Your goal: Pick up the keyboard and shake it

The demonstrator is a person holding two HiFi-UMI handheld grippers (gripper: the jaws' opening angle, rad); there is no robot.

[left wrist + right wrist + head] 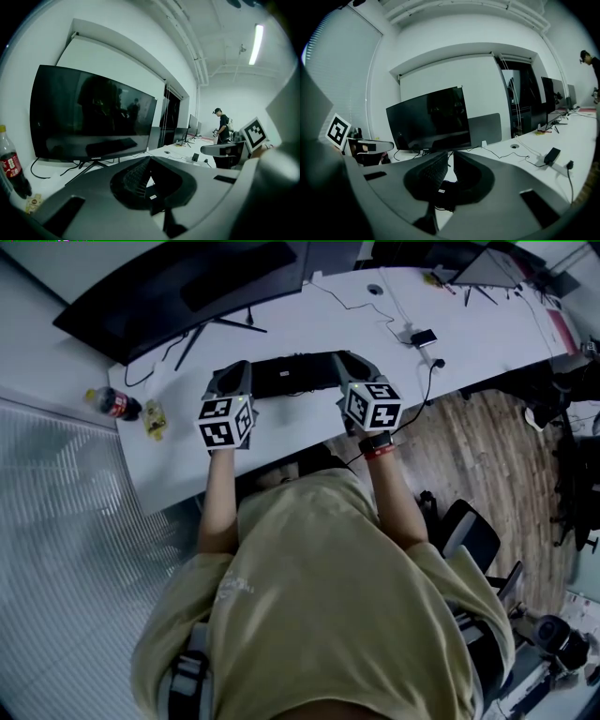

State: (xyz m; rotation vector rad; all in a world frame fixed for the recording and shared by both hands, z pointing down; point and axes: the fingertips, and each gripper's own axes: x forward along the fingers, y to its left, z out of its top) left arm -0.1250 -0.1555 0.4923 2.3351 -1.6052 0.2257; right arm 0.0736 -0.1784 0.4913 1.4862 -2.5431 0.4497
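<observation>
In the head view, your left gripper (239,379) and right gripper (349,371) each hold one end of the flat black plastic keyboard (295,376) over the long white desk (309,315). The left gripper view shows its jaws clamped on the keyboard's edge, keys showing between them, and the right gripper view shows the same. The pickup looks done, so the shaking is what remains.

Black keyboard (295,374), white desk (300,320), black monitor (178,282), red-labelled bottle (117,405), khaki shirt (328,596)
</observation>
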